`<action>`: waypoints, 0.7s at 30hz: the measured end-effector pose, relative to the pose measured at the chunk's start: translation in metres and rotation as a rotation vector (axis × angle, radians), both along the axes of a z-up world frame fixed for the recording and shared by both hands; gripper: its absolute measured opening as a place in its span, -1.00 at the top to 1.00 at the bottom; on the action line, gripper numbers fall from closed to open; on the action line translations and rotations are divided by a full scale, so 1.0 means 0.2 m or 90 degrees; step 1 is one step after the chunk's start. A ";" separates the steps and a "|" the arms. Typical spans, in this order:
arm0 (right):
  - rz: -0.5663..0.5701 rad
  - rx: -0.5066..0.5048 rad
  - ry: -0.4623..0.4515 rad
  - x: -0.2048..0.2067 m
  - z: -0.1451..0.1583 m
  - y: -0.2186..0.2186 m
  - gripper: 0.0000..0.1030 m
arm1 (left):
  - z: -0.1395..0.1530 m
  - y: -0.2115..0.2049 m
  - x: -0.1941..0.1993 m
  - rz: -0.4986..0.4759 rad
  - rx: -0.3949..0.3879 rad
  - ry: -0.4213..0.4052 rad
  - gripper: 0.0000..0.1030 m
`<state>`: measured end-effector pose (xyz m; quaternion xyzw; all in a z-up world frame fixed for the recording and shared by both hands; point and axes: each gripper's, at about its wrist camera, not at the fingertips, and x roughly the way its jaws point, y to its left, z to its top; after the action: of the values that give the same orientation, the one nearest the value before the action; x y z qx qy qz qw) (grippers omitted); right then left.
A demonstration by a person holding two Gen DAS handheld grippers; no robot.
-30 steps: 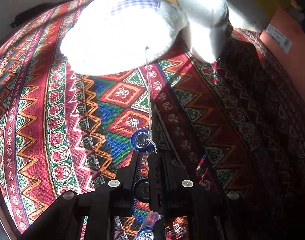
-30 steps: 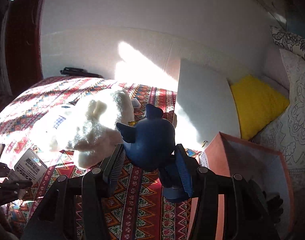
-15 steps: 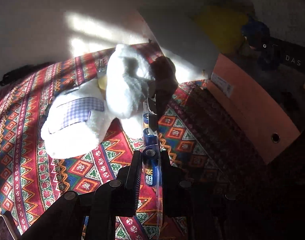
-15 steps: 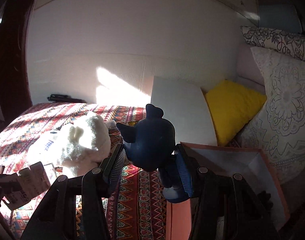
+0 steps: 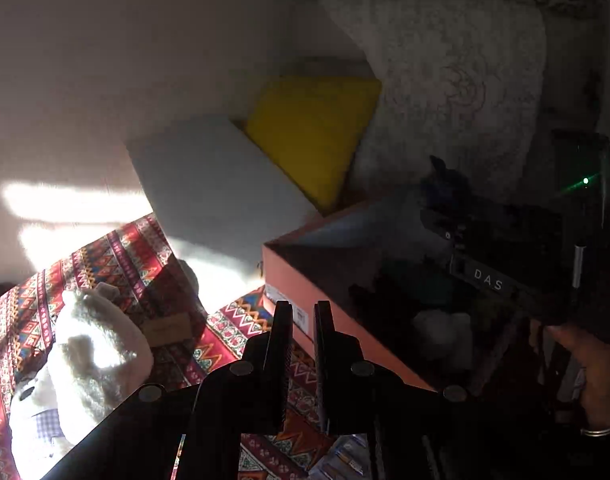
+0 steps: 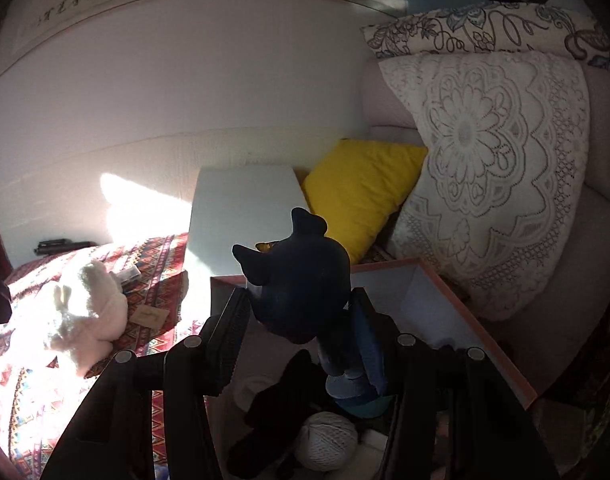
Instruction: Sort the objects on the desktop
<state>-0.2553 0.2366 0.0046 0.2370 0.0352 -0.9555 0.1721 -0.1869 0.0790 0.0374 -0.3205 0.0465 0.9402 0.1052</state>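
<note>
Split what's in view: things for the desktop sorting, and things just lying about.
Job: blue plush toy in the right claw; orange box; white plush; yarn ball in the box.
Lying about: yellow cushion; lace pillow; white board; patterned cloth.

A dark blue toy (image 6: pixel 301 280) is seen, a yellow cushion (image 6: pixel 357 188), a white plush (image 6: pixel 85 312) (checked patch), and a red zigzag-patterned cloth (image 5: pixel 137 256).

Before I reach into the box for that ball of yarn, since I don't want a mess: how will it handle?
The ball of yarn looks soft and round, so it would probably squash under the fingers and feel light. Being round, it may roll if nudged. Its wound strands could loosen or snag on the dark toy beside it.
</note>
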 end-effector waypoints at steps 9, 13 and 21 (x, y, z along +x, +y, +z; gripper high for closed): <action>-0.067 -0.050 -0.065 -0.15 -0.08 0.36 -0.04 | -0.83 0.23 0.19 -0.152 -0.111 -0.187 -0.70; -0.062 -0.057 -0.087 -0.19 -0.12 0.37 -0.04 | -1.10 0.27 0.15 -0.138 -0.188 -0.201 -0.70; -0.049 -0.080 -0.115 -0.25 -0.17 0.37 -0.05 | -1.19 0.28 -0.11 -0.032 -0.149 -0.125 0.30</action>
<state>-0.3061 0.3097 -0.0299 0.3121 -0.0494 -0.9365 0.1522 -0.2092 0.1350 -0.2007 -0.4199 0.1535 0.8895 0.0943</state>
